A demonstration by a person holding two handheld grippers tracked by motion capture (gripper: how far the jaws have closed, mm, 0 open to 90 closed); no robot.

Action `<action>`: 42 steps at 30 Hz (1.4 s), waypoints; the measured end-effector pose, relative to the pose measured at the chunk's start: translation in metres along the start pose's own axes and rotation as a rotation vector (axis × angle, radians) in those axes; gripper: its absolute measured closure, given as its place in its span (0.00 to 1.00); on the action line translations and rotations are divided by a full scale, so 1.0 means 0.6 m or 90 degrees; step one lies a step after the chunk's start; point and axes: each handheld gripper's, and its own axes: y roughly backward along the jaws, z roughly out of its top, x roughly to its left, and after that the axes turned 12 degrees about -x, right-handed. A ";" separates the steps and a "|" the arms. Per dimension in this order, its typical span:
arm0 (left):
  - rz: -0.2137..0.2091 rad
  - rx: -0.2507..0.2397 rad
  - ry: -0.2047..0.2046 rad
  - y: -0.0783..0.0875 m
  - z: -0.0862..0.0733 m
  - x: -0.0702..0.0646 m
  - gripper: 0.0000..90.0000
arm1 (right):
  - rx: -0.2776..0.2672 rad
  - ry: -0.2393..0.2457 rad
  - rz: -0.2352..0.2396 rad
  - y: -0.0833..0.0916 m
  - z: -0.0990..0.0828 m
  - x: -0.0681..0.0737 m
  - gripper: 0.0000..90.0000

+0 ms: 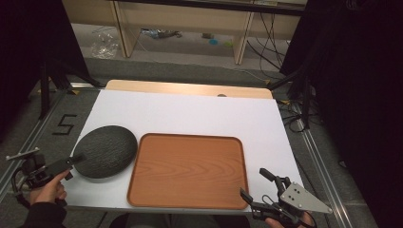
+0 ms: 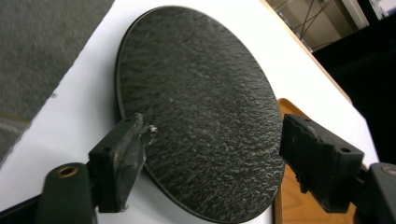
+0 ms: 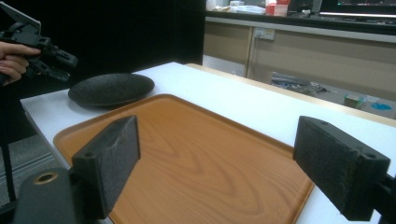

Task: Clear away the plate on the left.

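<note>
The dark round plate (image 1: 104, 151) lies flat on the white table (image 1: 190, 111), at the near left part of it, just beside the left edge of the wooden tray (image 1: 187, 171); whether plate and tray touch cannot be told. The left gripper (image 1: 76, 159) is at the near left rim of the plate, held by a hand (image 1: 47, 190) that comes from the near left corner. In the left gripper view the plate (image 2: 201, 112) lies between and beyond the two black jaws, which stand wide apart, one at each side of the near rim. The left pad (image 2: 126, 158) seems to be at the rim or just over it, but the pads do not press on the plate, and it is not held. The right gripper (image 1: 256, 185) is at the near right corner of the table, just beside the near right corner of the tray. In the right gripper view its jaws also stand wide apart with nothing between them, and the tray (image 3: 187, 163) lies in front of them, with the plate (image 3: 112, 88) farther at the left.
</note>
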 end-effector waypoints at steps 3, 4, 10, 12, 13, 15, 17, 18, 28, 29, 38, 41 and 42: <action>0.009 0.003 0.020 -0.001 -0.001 0.005 0.26 | 0.000 -0.001 0.000 0.000 0.000 0.000 0.18; 0.007 0.010 0.031 -0.001 -0.001 0.008 0.26 | -0.001 0.000 -0.002 0.000 0.001 0.000 0.18; 0.014 0.040 0.070 -0.008 -0.006 0.018 0.27 | 0.000 0.000 0.000 0.000 0.000 0.000 0.18; 0.016 0.050 0.085 -0.011 -0.008 0.021 0.27 | 0.001 0.001 0.001 0.000 0.000 0.000 0.18; 0.016 0.050 0.085 -0.011 -0.008 0.021 0.26 | 0.001 0.000 0.001 0.000 0.000 0.000 0.18; 0.013 0.054 0.093 -0.011 -0.009 0.024 0.26 | 0.001 0.000 0.001 0.000 0.000 0.000 0.18; 0.012 0.056 0.090 -0.011 -0.010 0.023 0.27 | 0.000 0.001 0.003 0.000 0.000 0.000 0.18; 0.013 0.058 0.092 -0.013 -0.010 0.022 0.27 | 0.006 0.000 0.007 0.000 0.000 0.000 0.18; 0.013 0.083 0.118 -0.023 -0.016 0.028 0.27 | 0.006 0.000 0.009 -0.001 0.000 0.000 0.18; 0.013 0.083 0.118 -0.023 -0.016 0.028 0.27 | 0.006 0.000 0.009 -0.001 0.000 0.000 0.18; -0.024 0.094 0.175 -0.036 -0.019 0.044 0.30 | 0.003 0.001 0.007 -0.001 0.000 0.000 0.18; -0.026 0.099 0.178 -0.040 -0.020 0.044 0.31 | -0.003 0.000 0.013 -0.003 -0.001 0.000 0.18; -0.026 0.100 0.178 -0.042 -0.021 0.043 0.31 | 0.000 0.000 0.010 -0.002 -0.001 0.001 0.18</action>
